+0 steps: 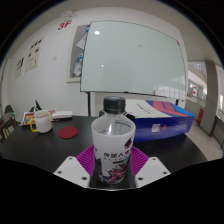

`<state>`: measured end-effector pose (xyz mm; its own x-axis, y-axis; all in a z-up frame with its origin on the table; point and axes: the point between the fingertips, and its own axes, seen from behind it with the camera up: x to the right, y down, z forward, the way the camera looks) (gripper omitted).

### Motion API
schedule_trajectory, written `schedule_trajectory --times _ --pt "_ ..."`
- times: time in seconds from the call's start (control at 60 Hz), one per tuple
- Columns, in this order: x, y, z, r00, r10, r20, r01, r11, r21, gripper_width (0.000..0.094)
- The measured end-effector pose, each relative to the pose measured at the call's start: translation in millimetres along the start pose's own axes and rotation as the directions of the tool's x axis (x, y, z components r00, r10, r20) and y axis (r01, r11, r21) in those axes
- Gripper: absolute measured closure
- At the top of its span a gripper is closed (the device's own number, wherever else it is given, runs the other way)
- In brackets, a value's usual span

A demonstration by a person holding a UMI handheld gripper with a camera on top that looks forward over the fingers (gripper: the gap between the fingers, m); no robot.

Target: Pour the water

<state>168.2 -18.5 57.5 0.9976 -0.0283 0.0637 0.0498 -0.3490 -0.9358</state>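
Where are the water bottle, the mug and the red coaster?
water bottle (113,148): gripper view, on its printed label, held between the fingers.
mug (42,122): gripper view, on its pale side wall.
red coaster (68,131): gripper view, on its flat top.

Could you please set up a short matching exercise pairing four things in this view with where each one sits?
Things:
1. bottle
2. mug
3. red coaster
4. blue box

Places:
A. flat on the table, between the mug and the bottle
B. beyond the jaws, to the bottle's right
C. held upright between the two pink pads of the gripper
D. far left on the table, past the coaster

Pairs: 1-C, 2-D, 3-A, 4-B
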Motion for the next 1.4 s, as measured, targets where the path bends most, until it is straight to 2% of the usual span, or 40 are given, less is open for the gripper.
schedule_trajectory --times 0.05,0.183,0.267,0.367,0.45,0.533,0.65,0.8,0.9,1.017,1.133,1.233,1.4 --pt "1.0 -0.1 -0.1 1.0 -0.016 -0.007 0.016 1.0 0.003 0.0526" --pt "7.1 -7.2 -1.9 0.995 -0.078 -0.065 0.077 0.997 -0.011 0.0527" --pt "22.3 -31.1 -3.2 0.974 -0.162 -0.159 0.163 0.987 -0.008 0.0526" --pt "43.0 -88.7 -6.3 0.911 -0.297 -0.286 0.313 0.95 0.011 0.0526" --pt "53.6 -154.9 -5.5 0.808 -0.433 -0.399 0.476 0.879 0.011 0.0526" --pt "32.1 -212.2 1.0 0.654 -0.573 -0.493 0.649 0.76 -0.022 0.0528" --pt "-25.7 -280.8 18.6 0.331 -0.766 -0.552 0.885 0.454 -0.1 0.0526" --pt "-134.2 -297.5 62.1 -0.114 -0.851 -0.513 0.987 -0.035 -0.16 0.0525" --pt "-185.2 -265.2 99.3 -0.333 -0.837 -0.433 0.943 -0.288 -0.168 0.0524" --pt "-220.0 -229.2 127.1 -0.516 -0.777 -0.36 0.856 -0.489 -0.171 0.052" --pt "-239.7 -204.6 143.8 -0.589 -0.745 -0.313 0.805 -0.574 -0.151 0.0525" --pt "-246.1 -196.1 149.2 -0.596 -0.74 -0.313 0.798 -0.589 -0.126 0.0523" --pt "-246.9 -219.3 132.7 -0.462 -0.812 -0.357 0.879 -0.474 -0.059 0.0525"
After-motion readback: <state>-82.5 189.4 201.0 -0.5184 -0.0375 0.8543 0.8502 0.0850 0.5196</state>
